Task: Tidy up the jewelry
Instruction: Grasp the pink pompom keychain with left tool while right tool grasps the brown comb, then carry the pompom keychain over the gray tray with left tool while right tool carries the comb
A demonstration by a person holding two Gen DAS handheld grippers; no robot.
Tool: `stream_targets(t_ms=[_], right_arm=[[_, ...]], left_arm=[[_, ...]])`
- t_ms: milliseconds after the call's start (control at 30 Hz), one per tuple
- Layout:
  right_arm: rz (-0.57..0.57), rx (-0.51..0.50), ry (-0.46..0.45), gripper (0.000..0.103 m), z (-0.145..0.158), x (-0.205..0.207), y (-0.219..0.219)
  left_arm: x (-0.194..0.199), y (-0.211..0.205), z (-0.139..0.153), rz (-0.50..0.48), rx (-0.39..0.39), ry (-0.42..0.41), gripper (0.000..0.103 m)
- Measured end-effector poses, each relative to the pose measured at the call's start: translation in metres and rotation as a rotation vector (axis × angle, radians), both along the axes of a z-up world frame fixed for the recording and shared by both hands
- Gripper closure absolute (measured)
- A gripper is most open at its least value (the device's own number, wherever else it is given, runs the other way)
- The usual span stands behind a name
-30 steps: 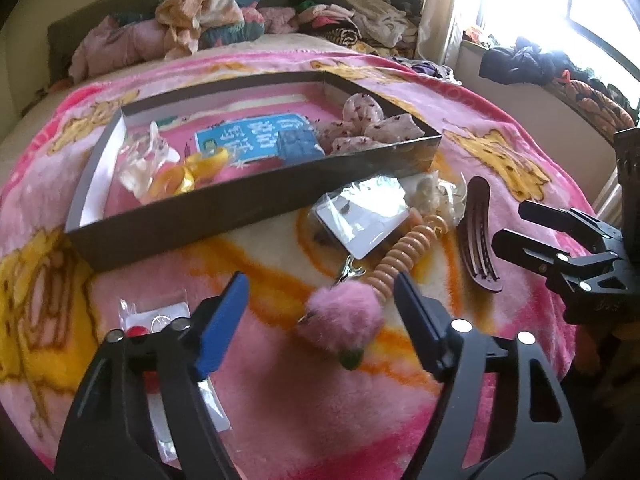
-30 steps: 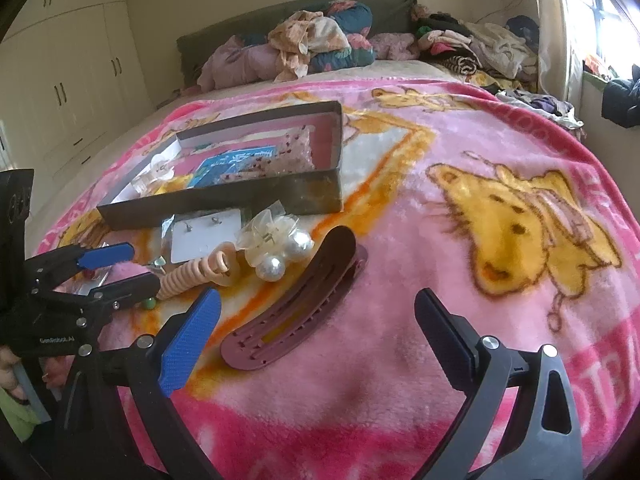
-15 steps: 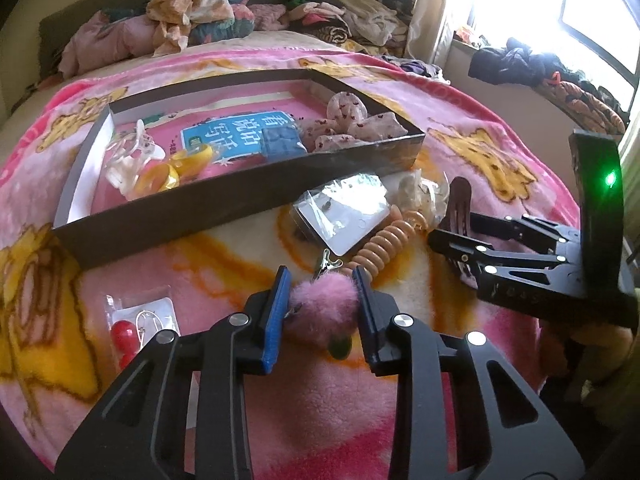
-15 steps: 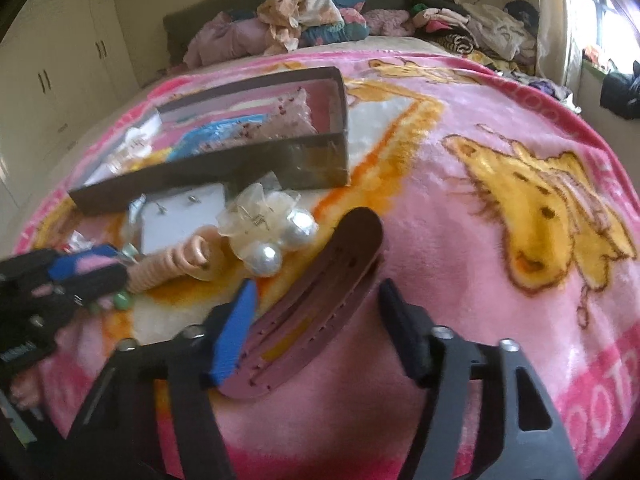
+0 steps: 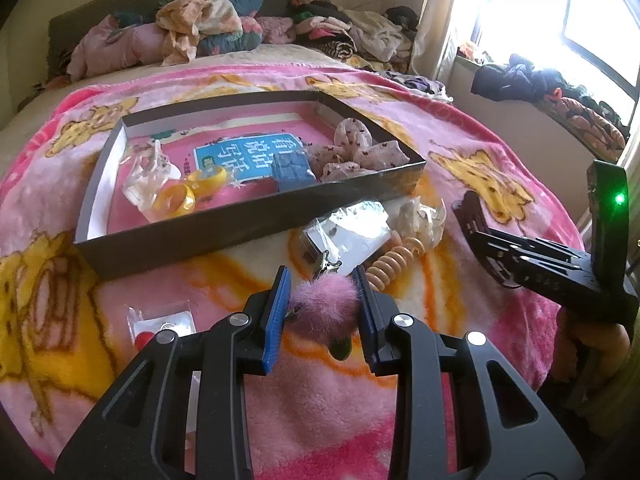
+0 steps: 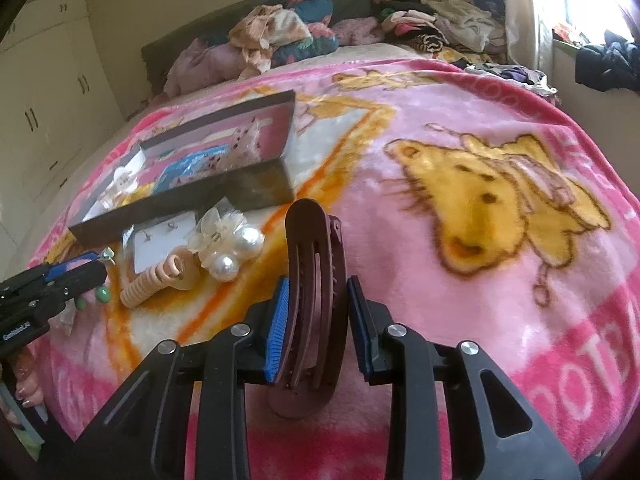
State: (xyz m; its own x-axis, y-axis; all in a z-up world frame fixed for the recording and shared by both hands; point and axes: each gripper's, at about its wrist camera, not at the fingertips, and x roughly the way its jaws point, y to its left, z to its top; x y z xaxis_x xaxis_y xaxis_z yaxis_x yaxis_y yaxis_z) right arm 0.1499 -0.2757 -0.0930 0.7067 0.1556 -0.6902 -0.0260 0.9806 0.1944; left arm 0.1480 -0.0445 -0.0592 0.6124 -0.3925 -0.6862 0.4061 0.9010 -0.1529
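A pink blanket [image 5: 460, 148] with yellow cartoon bears covers the bed, and a heap of clothes [image 5: 192, 28] lies along its far end. On the blanket sits a shallow dark box [image 5: 248, 232], already holding a clear clip, a yellow ring, a blue block and a spotted fabric scrunchie [image 5: 360, 152].

The right tongs [image 6: 316, 320] are closed onto a long maroon hair clip [image 6: 316, 248], their blue pads pressed against its two sides; the clip's far end points away toward the box corner. The left tongs [image 5: 322, 304] are closed almost fully around a fluffy pink pompom [image 5: 324, 306], which bulges between the pads, with a small metal clasp [image 5: 326, 264] sticking out ahead of it.

Just in front of the box lie a clear packet with an earring card [image 5: 348, 232], a coiled peach hair tie [image 5: 390, 264] and a bow with two pearls [image 6: 230, 248], all close together. A small packet with a red bead [image 5: 160, 324] rests left of the left tongs.
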Motion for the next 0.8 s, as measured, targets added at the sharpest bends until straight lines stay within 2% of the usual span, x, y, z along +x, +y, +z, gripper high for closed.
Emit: stream_targets(t_ms=[400, 800], right_arm=[[0.063, 0.026, -0.094, 0.075, 0.037, -0.011, 0.013], [0.14, 0.028, -0.093, 0.075, 0.046, 0.01, 0.041]], left_arm=[[0.003, 0.015, 0.012, 0.059, -0.03, -0.025, 0.079], [0.016, 0.036, 0.019, 0.126, -0.052, -0.034, 0.079]])
